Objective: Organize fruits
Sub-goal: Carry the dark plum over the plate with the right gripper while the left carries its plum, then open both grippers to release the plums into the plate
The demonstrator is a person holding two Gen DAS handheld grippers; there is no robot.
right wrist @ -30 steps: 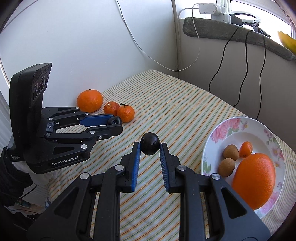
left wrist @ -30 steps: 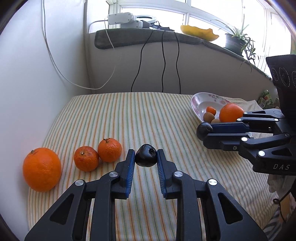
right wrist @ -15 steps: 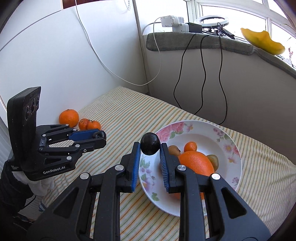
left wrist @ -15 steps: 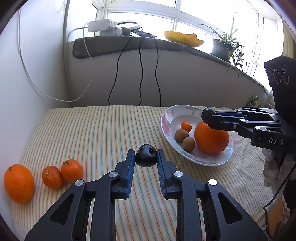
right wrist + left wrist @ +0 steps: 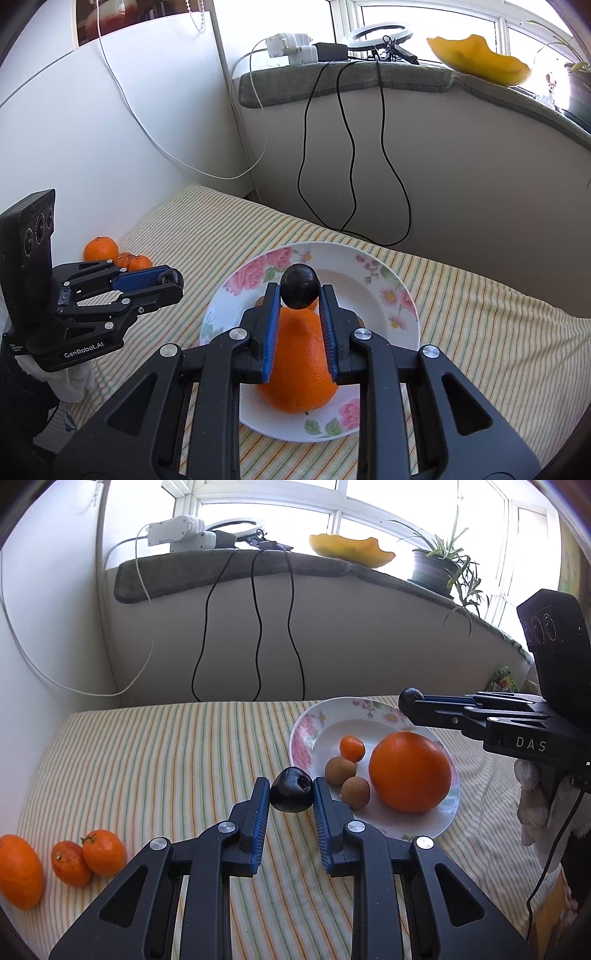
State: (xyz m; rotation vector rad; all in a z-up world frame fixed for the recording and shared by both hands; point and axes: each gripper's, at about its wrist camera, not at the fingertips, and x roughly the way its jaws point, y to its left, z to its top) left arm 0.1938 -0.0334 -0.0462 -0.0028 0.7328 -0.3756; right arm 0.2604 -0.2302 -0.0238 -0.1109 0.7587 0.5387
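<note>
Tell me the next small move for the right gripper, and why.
Probably lower it a little and let go: the right gripper holds a dark fruit above the plate, over bare white space behind the big orange.

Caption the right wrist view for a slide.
Right gripper clamps a small dark round fruit above the floral white plate.

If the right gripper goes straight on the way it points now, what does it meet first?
Probably the flowered plate, near the small orange fruit beyond the large orange; depth is unclear. The dark fruit in its jaws leads.
</note>
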